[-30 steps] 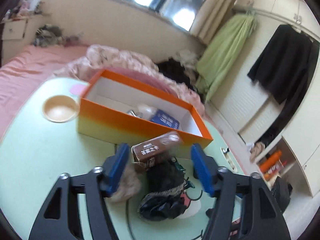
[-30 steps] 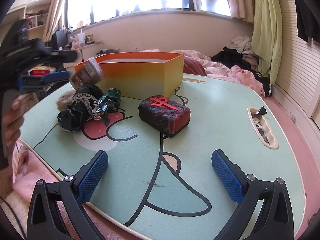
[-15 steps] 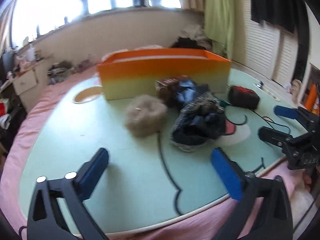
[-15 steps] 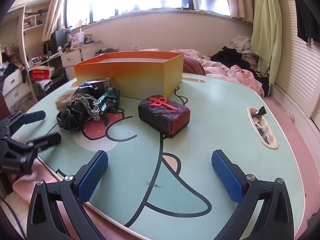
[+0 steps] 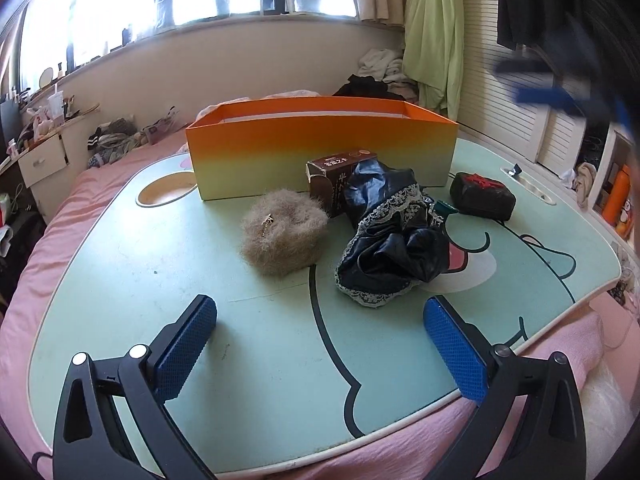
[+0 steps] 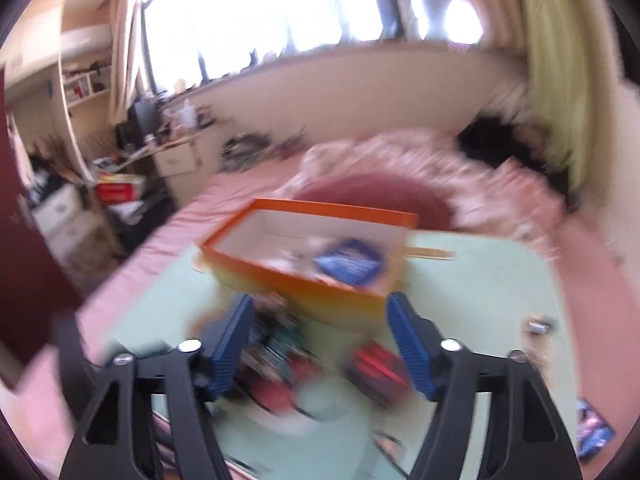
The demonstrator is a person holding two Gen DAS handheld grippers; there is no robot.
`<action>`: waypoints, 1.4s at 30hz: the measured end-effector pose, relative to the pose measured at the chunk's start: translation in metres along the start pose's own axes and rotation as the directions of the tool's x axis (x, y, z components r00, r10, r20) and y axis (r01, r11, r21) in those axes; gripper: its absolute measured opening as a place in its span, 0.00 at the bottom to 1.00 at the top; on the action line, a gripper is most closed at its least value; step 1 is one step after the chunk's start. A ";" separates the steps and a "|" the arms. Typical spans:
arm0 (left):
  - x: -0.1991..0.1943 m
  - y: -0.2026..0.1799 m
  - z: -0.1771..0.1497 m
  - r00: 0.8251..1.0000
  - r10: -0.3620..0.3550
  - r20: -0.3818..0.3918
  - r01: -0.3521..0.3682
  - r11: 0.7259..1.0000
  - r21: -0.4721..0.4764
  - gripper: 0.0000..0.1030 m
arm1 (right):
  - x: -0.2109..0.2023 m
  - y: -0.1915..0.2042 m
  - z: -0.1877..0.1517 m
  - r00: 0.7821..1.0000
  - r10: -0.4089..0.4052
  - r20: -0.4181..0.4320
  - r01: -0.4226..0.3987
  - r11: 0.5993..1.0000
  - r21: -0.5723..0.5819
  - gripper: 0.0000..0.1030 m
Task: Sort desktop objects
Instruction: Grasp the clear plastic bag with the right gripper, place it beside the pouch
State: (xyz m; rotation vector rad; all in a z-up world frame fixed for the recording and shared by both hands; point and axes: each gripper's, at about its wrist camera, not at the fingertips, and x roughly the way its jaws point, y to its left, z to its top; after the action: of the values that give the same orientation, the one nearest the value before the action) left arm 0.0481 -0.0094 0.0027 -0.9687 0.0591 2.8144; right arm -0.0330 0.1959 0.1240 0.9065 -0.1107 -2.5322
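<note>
Left wrist view: left tool (image 5: 320,340) low over the near edge of the pale green bench (image 5: 160,272), jaws spread wide, nothing between them.
Orange box (image 5: 320,148): open-topped, at the far side of the bench.
Brown carton (image 5: 340,172): lying against the box front.
Fluffy beige scrunchie (image 5: 284,236): near the middle, just left of the carton.
Black lace-trimmed fabric (image 5: 388,240): bunched, touching the carton.
Dark pouch with red mark (image 5: 482,196): right of the fabric, apart from it.
Right wrist view: heavily blurred; right tool (image 6: 320,344) above the bench, jaws closing, empty.
Box contents: blue packet (image 6: 348,262) inside.
</note>
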 end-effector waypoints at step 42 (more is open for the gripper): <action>0.001 -0.001 -0.001 1.000 -0.009 0.005 0.009 1.000 0.006 1.00 | 0.051 -0.002 -0.052 0.988 0.021 -0.155 -0.019 1.000 0.019 0.26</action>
State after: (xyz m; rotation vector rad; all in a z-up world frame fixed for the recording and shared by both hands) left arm 0.0480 -0.0084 0.0006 -0.9576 0.0625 2.8064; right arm -0.0365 0.1790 0.0534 1.1001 -0.0929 -2.4353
